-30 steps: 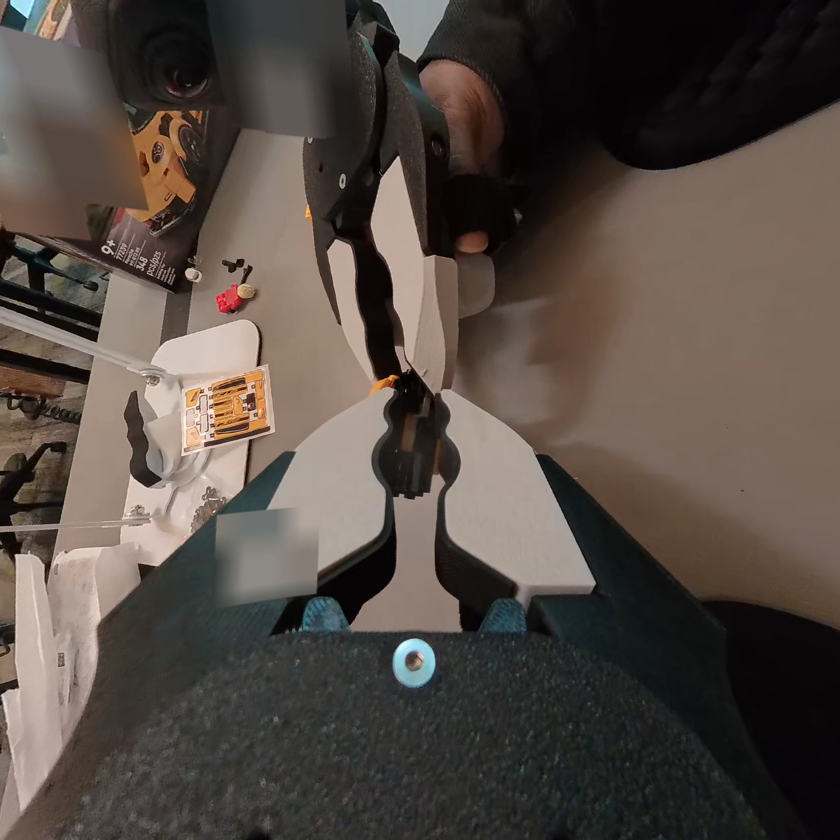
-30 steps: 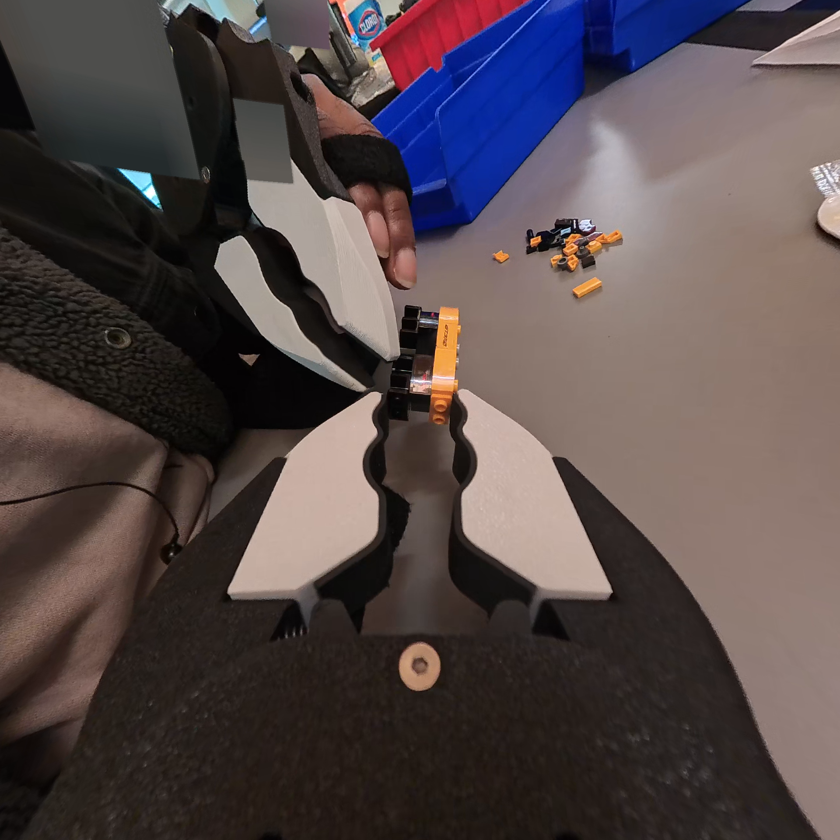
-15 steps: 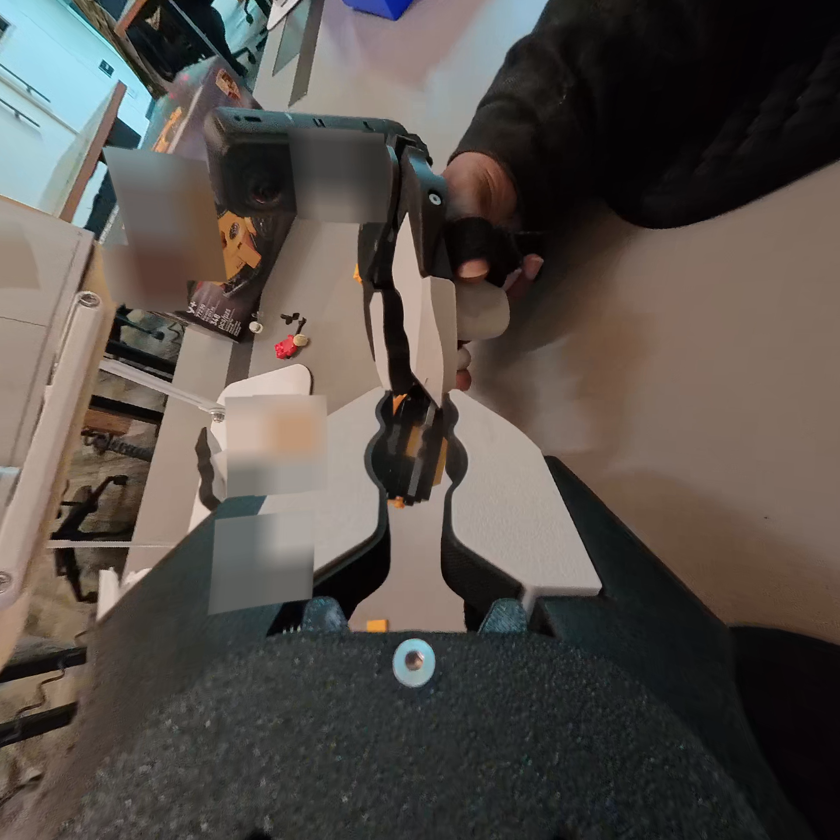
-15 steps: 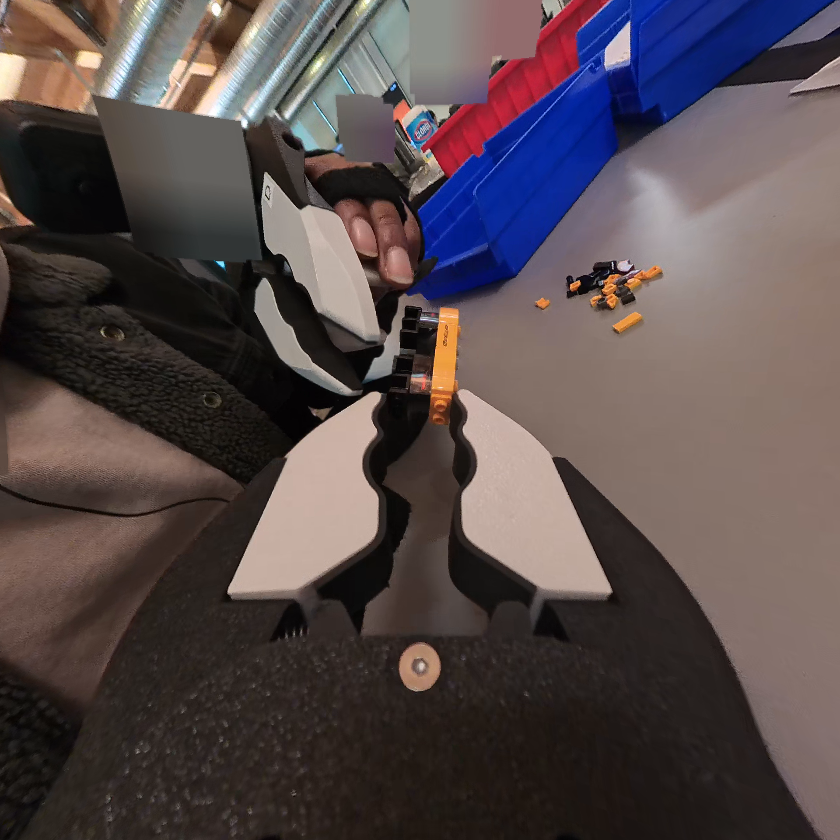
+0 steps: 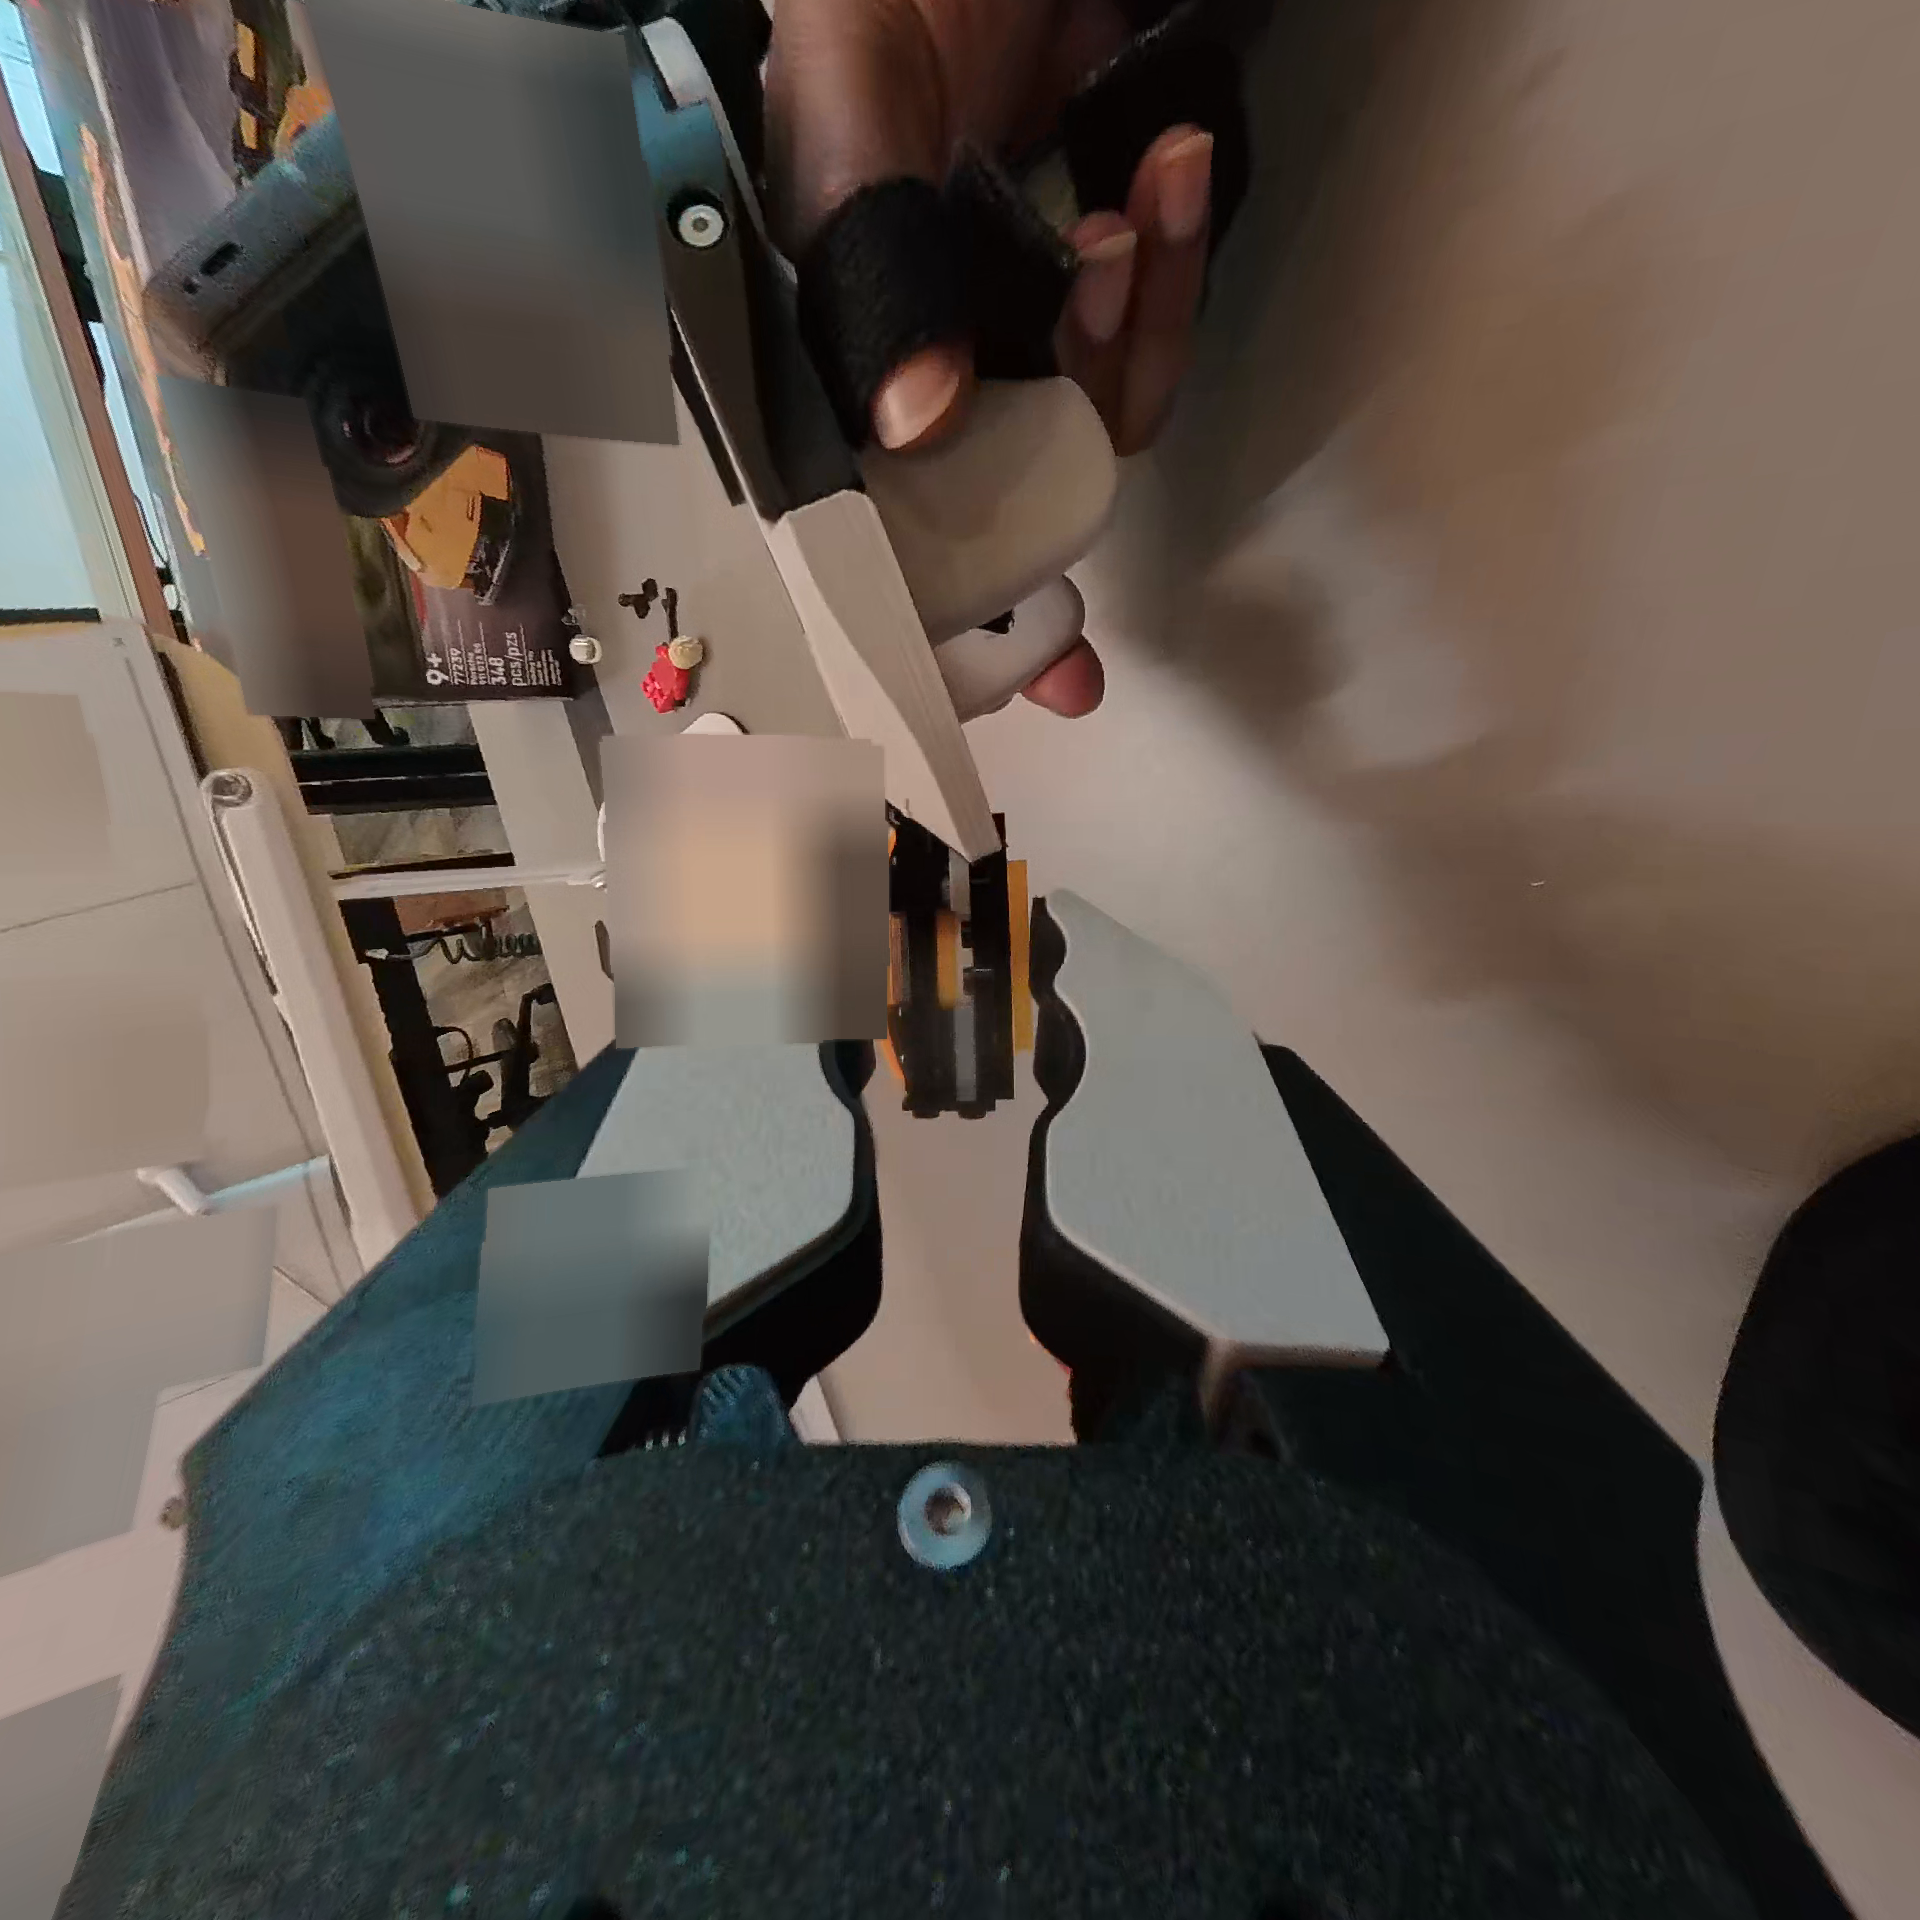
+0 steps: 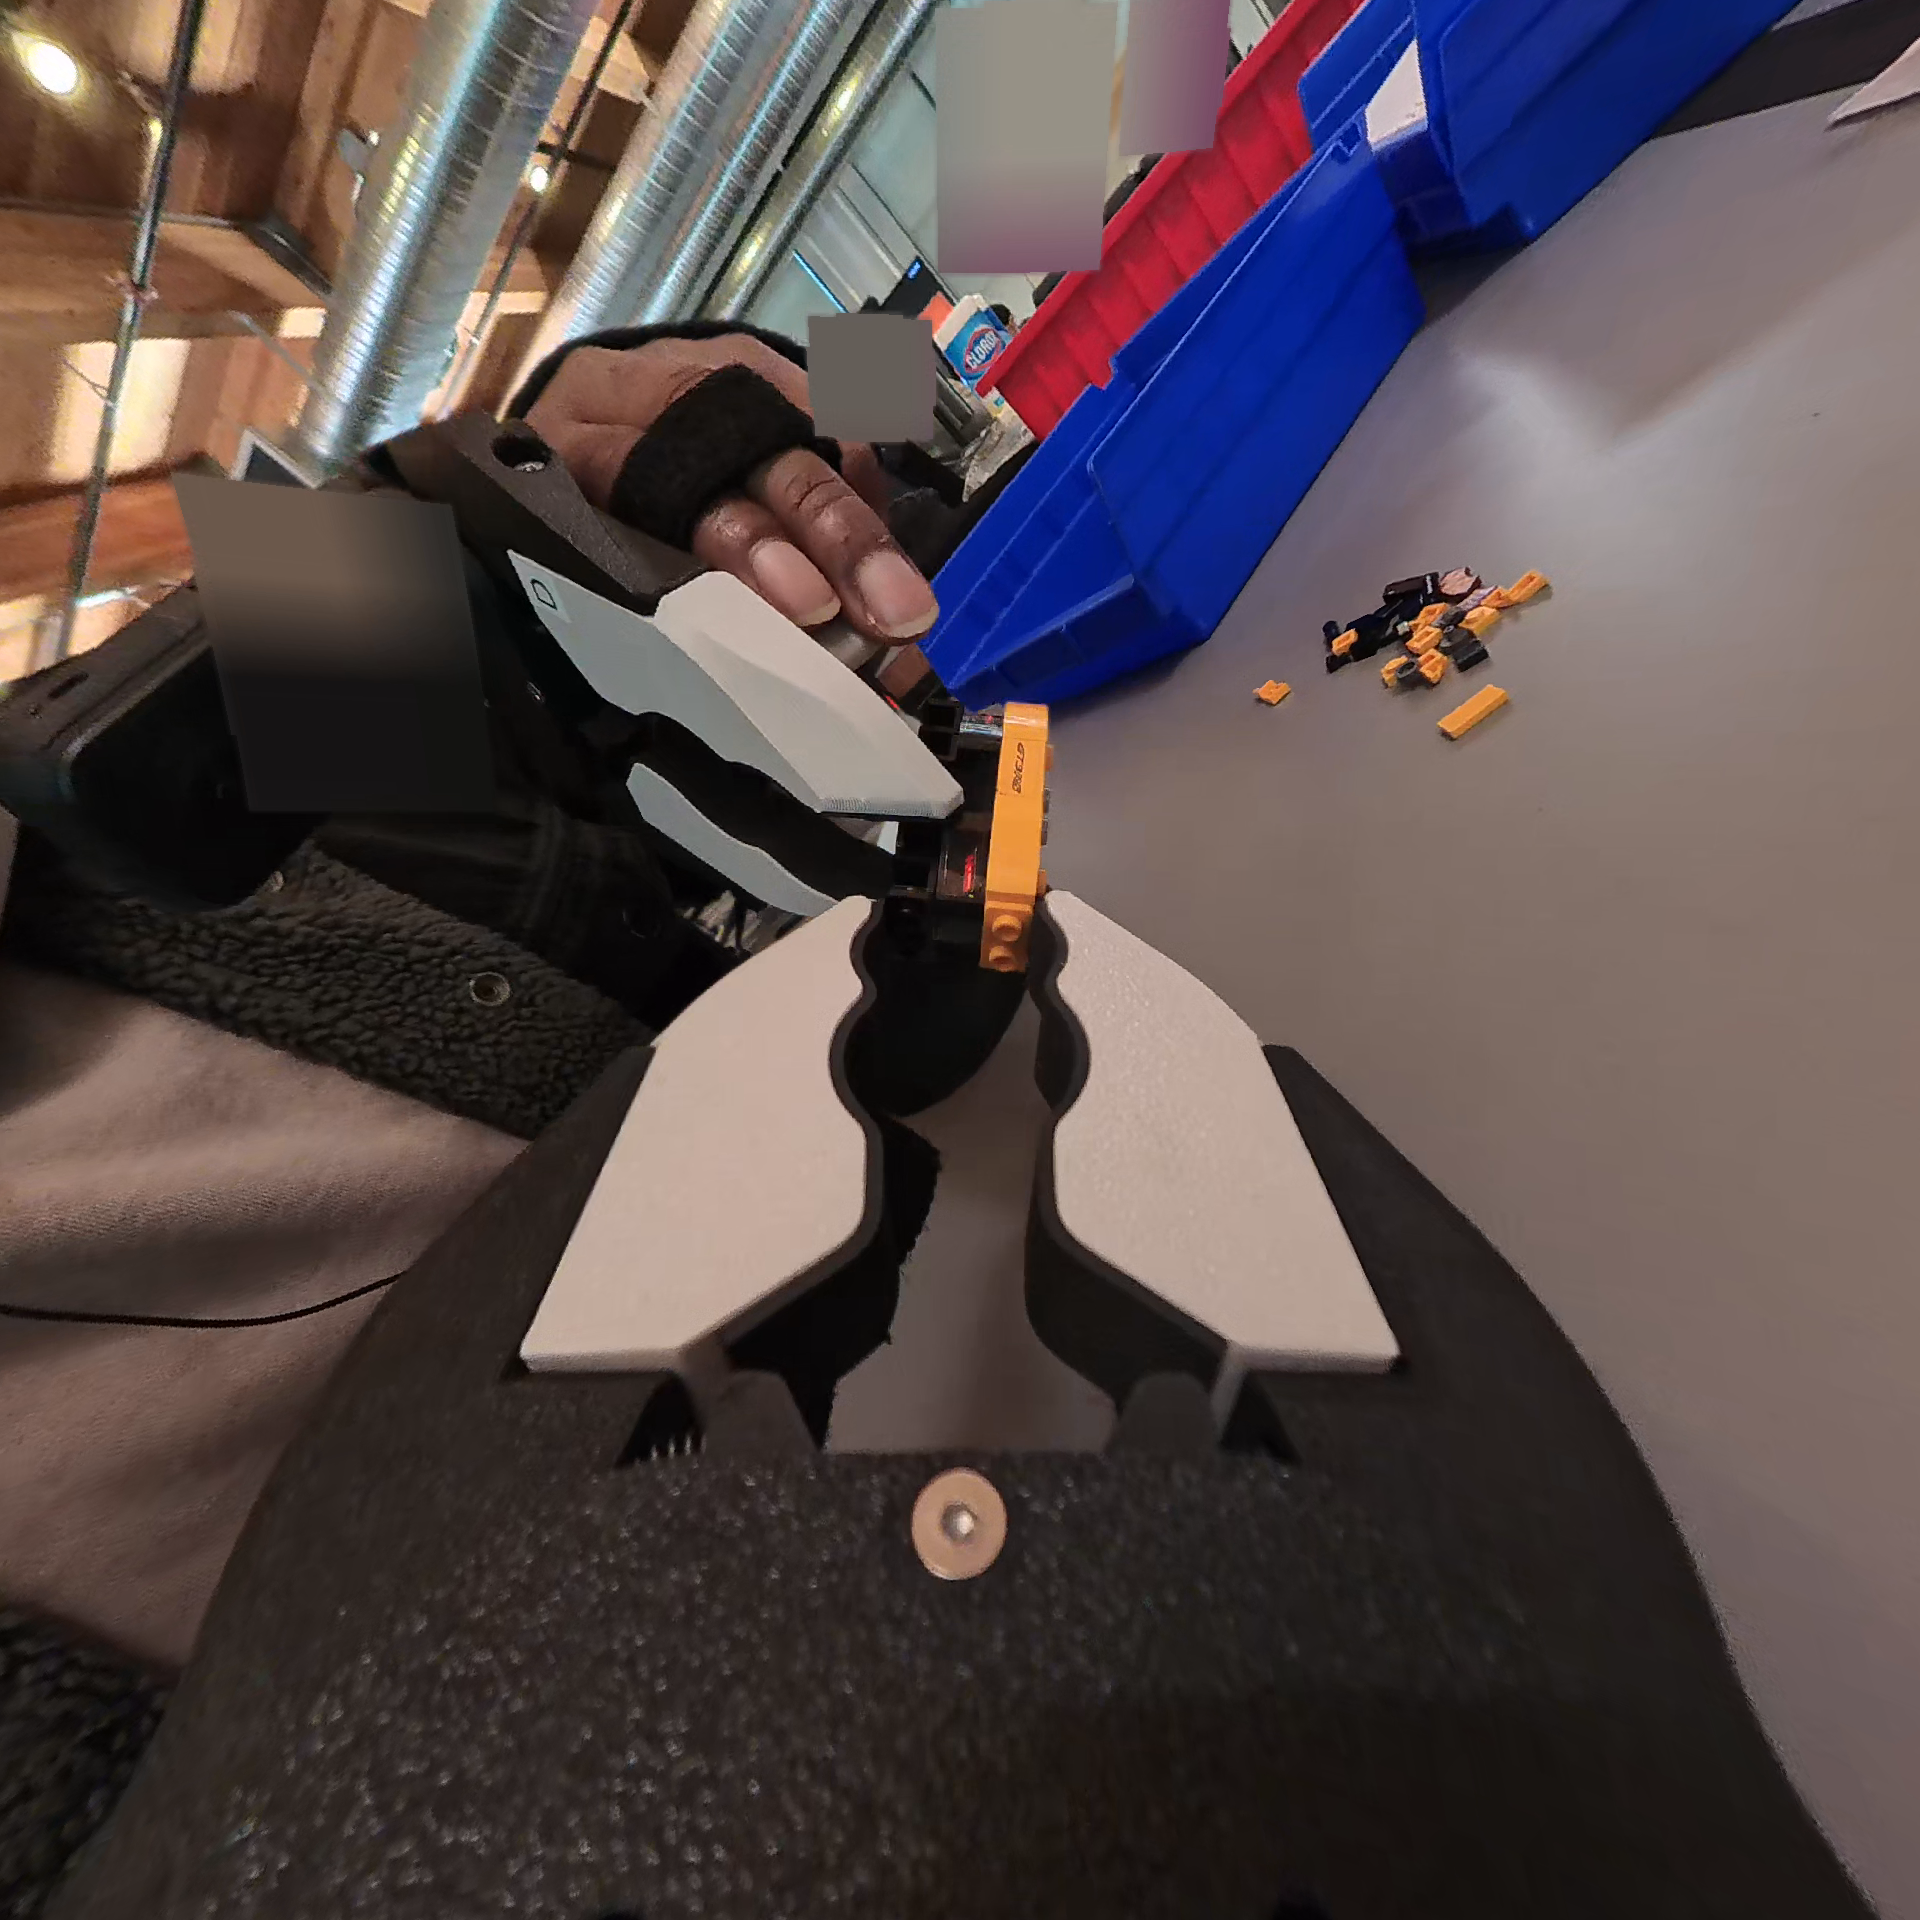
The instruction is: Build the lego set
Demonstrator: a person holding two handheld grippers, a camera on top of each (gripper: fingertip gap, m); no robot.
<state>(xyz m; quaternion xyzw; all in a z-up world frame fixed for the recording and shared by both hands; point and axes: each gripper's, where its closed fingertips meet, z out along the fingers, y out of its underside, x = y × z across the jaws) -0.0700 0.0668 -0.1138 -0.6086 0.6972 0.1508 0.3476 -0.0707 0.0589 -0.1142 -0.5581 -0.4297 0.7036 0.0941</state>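
A small black and orange lego assembly point(image 6: 1013, 821) hangs in the air above the grey table point(image 6: 1558, 935), held between both grippers. My right gripper point(image 6: 956, 920) is shut on its lower end, with the orange plate against the right finger. My left gripper point(image 5: 961, 935) is shut on the same assembly point(image 5: 961, 997); a blurred patch hides its left fingertip. In the right wrist view the left gripper's white fingers point(image 6: 821, 727) come in from the left and straddle the black part. In the left wrist view the right gripper's finger point(image 5: 894, 665) comes down from above onto the assembly.
A pile of loose orange and black pieces point(image 6: 1434, 634) lies on the table to the right. Blue bins point(image 6: 1247, 436) and a red bin point(image 6: 1143, 239) stand behind. The lego box point(image 5: 468, 582) and a small red piece point(image 5: 665, 675) lie far left. A person's jacket point(image 6: 312, 987) is close by. My two grippers' fingertips are within a few centimetres of each other. The small red piece point(image 5: 665, 675) is about equally far from each gripper, around 30 cm.
Both grippers have tilted and lifted together with the assembly still held between them. The right wrist view now shows more ceiling, and the right hand looms closer in the left wrist view.
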